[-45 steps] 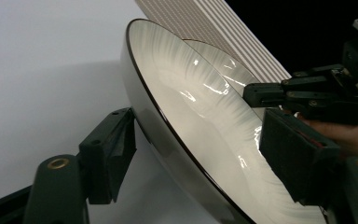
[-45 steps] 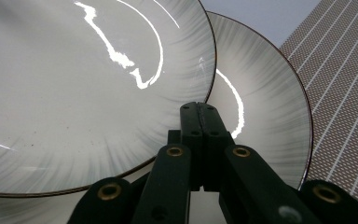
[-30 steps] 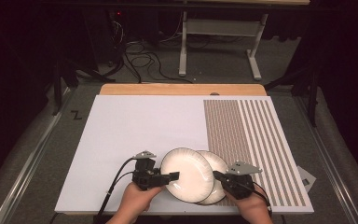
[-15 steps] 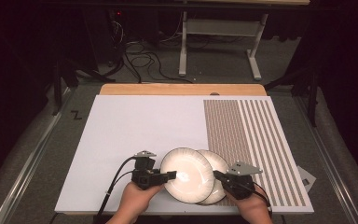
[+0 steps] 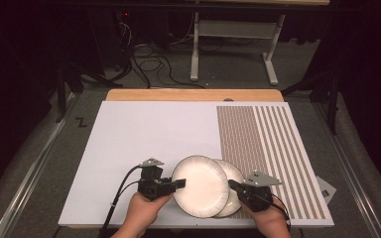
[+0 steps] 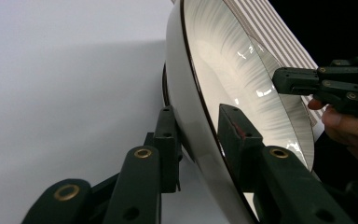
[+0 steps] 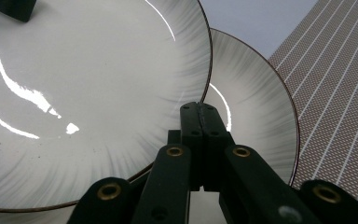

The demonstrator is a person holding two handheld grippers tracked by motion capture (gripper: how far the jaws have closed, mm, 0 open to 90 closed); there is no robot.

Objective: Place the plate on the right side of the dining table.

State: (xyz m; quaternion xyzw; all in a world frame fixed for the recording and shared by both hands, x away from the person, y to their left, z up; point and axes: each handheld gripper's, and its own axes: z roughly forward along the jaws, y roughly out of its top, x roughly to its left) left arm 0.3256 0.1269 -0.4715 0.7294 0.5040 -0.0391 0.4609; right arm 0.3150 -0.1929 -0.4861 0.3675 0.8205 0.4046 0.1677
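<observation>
Two white plates with thin dark rims overlap near the front edge of the board. The upper plate (image 5: 200, 187) lies partly over the lower plate (image 5: 234, 174). My left gripper (image 5: 181, 183) has just been closing on the upper plate's left rim. In the left gripper view its jaws (image 6: 198, 121) clamp that rim (image 6: 191, 79), one pad under it and one inside. My right gripper (image 5: 232, 184) is shut with nothing visible between its jaws. Its tips (image 7: 200, 109) rest at the upper plate's (image 7: 84, 84) right edge, over the lower plate (image 7: 256, 102).
The plates lie on a white board (image 5: 144, 134) with a brown striped section (image 5: 268, 144) on its right. A wooden strip (image 5: 193, 94) runs along the far edge. Cables (image 5: 149, 64) and a metal stand (image 5: 194, 49) are on the floor beyond.
The left gripper sits a touch tighter against the upper plate's left rim. Both plates and the right hand have kept their places.
</observation>
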